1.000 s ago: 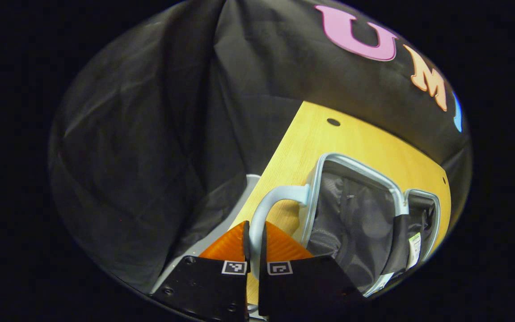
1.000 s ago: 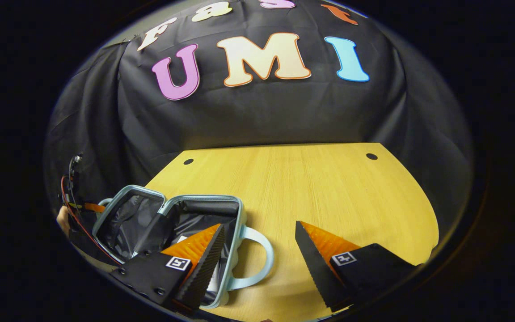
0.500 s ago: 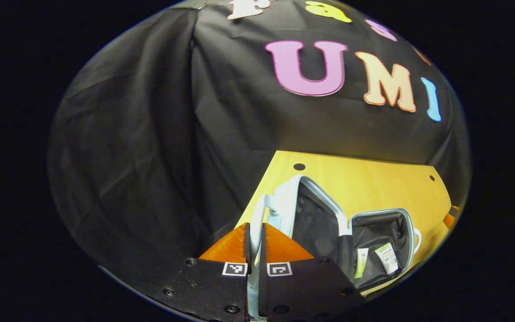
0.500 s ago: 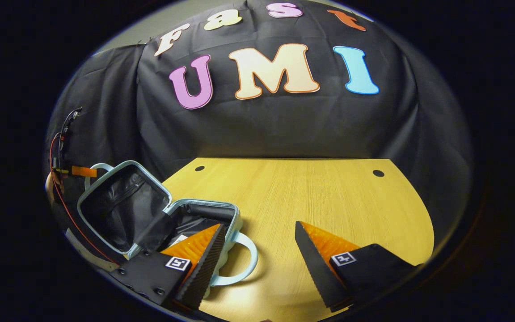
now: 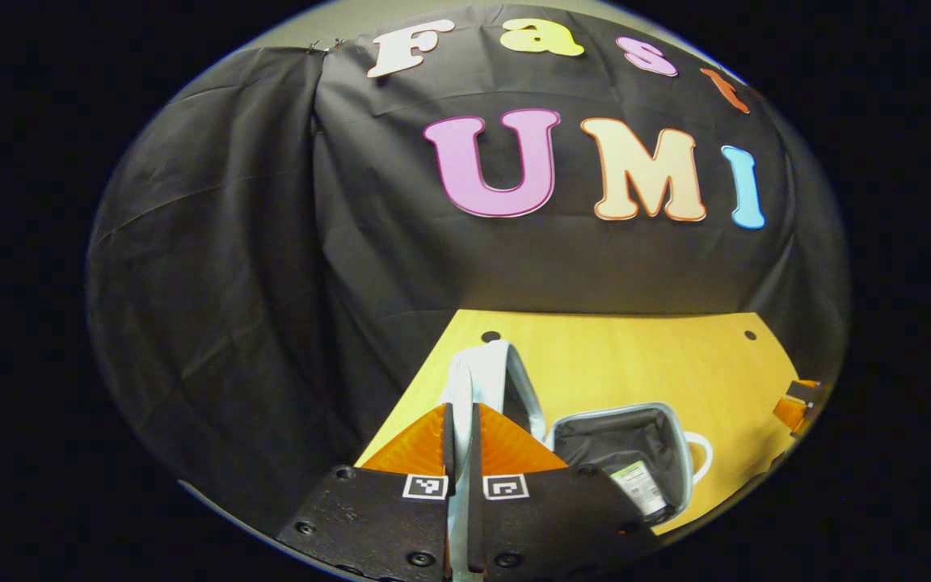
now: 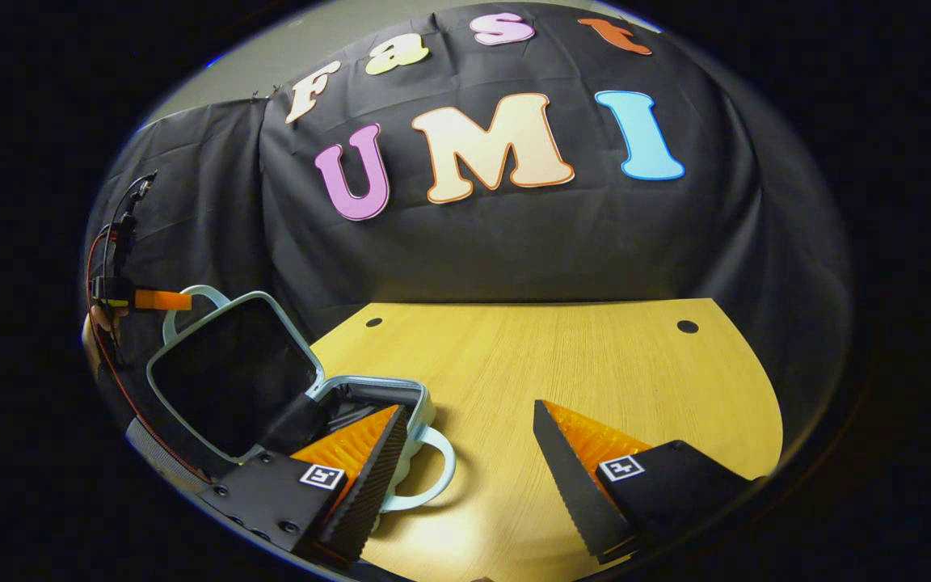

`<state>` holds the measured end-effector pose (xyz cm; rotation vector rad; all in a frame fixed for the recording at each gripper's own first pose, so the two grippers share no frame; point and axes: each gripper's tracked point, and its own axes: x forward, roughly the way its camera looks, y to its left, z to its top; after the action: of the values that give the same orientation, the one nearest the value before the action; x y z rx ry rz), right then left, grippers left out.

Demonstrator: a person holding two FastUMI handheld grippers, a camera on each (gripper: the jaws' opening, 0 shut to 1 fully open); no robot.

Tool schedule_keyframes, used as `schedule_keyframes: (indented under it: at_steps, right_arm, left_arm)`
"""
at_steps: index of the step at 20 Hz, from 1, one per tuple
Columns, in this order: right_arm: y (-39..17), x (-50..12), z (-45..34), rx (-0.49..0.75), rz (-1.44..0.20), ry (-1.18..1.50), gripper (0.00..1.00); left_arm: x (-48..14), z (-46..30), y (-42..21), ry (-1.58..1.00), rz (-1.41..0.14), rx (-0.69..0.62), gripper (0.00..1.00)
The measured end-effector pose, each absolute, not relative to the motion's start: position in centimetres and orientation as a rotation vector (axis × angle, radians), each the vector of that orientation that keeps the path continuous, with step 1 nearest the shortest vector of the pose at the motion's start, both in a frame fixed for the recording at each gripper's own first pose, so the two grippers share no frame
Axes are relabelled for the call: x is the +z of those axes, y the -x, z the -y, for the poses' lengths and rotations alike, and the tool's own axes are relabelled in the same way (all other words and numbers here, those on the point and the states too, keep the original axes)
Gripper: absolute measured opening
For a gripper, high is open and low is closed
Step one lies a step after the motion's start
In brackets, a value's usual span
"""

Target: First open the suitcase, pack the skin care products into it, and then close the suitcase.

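At the far left of the right gripper view, the left tool (image 6: 179,301) is seen pinched on the pale blue loop handle (image 6: 191,303) of the raised lid (image 6: 231,376) of the small pale blue hard-shell suitcase (image 6: 401,404). In the left gripper view the same hold is shown close up: the left tool (image 5: 459,420) is closed down to a narrow slit, with the lid's handle (image 5: 478,368) gripped between both fingers. The lid is held up at a steep angle, hinged over the base half, which lies on the yellow wooden table (image 6: 562,364) with its dark fabric lining exposed. Inside the base, one white labelled skin care product (image 5: 639,485) is visible; whether more lie beneath it cannot be told.

The step in hand is judged to be the closing of the suitcase. It would be done well if the lid were swung over its hinge in a smooth arc, the handle kept firmly clamped until the two rims meet squarely, and the lining kept out of the seam.

Further right, the right tool (image 6: 469,424) is held wide open and empty above the table, just beside the base's own loop handle (image 6: 433,473); it could be used to steady the base.

Counted: one suitcase, two loop handles, one visible product, two tools.
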<state>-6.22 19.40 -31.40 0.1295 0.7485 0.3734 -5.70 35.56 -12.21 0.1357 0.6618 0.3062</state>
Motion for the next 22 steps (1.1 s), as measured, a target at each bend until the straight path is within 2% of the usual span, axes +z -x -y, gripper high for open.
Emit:
schedule_keyframes:
  at_steps: [5,10,17,22]
  right_arm:
    - [5.9,-30.9,-17.8,0.363,-0.749,-0.157,0.98]
    - [5.3,-30.4,-15.2,0.324,-0.73,-0.159,0.98]
    - [6.1,-29.6,-10.5,0.268,-0.714,-0.129,0.98]
    - [7.0,-29.2,-6.6,0.211,-0.716,-0.116,0.98]
  left_arm:
    - [-12.5,-27.9,3.1,-0.082,-0.588,0.185,0.01]
    - [-14.5,-21.1,1.6,-0.004,-0.602,0.066,0.02]
    - [-20.9,-10.4,1.8,0.126,-0.709,-0.13,0.03]
    - [-24.6,-6.8,2.0,0.143,-0.772,-0.176,0.05]
